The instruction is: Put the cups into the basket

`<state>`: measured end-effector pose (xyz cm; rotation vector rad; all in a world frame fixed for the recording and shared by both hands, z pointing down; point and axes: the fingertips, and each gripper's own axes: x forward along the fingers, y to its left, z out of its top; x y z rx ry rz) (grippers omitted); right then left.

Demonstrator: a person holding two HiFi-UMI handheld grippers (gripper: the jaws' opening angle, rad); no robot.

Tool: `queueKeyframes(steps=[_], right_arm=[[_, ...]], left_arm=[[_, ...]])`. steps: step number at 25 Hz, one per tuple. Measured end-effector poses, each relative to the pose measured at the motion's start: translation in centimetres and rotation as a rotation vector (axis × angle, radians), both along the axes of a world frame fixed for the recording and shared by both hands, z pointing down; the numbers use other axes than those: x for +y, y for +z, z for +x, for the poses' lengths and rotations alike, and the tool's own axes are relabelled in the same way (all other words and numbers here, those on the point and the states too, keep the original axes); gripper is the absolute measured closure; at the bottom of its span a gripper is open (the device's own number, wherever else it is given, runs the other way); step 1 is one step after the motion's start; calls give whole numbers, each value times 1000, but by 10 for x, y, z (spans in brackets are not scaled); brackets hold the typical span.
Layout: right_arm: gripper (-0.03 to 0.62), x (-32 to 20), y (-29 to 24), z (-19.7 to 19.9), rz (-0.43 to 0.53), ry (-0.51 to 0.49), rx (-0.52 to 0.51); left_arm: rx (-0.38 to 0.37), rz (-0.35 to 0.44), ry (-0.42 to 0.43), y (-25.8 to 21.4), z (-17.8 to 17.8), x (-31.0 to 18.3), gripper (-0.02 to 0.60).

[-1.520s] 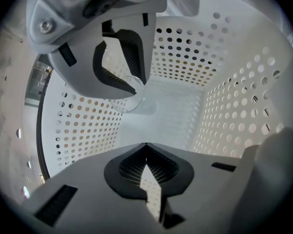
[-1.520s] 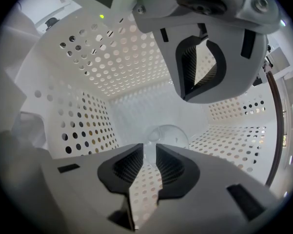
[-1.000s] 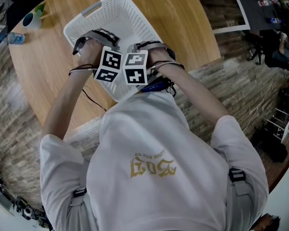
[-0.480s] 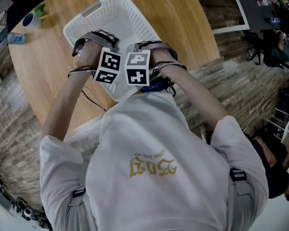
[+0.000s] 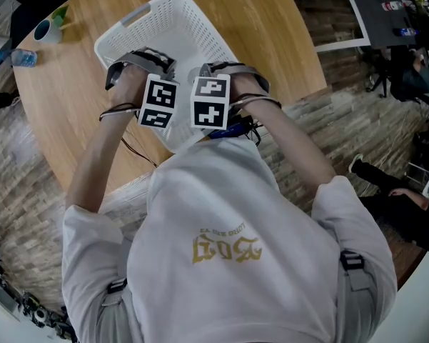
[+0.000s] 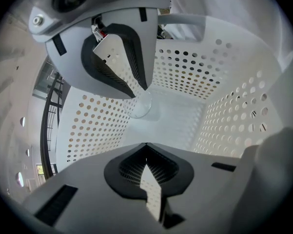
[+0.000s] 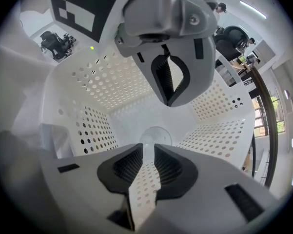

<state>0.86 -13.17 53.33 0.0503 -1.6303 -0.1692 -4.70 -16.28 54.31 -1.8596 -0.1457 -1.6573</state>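
Note:
A white perforated basket stands on the round wooden table. Both grippers reach down into it from its near side. My left gripper is open with nothing between its jaws, and my right gripper is open and empty too. A pale round shape lies on the basket floor; I cannot tell whether it is a clear cup or a mark in the plastic. One white cup with a teal inside stands at the table's far left edge, well away from both grippers.
A small water bottle lies near the cup at the table's left rim, with a green object beside it. Brick-patterned floor surrounds the table. A person's leg shows at the right edge.
Both grippers stay in the basket; their marker cubes have shifted slightly up and apart. A person at the right edge has moved.

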Motion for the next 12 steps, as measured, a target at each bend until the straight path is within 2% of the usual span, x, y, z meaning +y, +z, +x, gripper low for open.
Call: queueKeyframes(steps=[12], right_arm=[[536, -11, -18, 4, 53, 84, -103]], left_arm=[[62, 22, -41, -17, 5, -3, 577]])
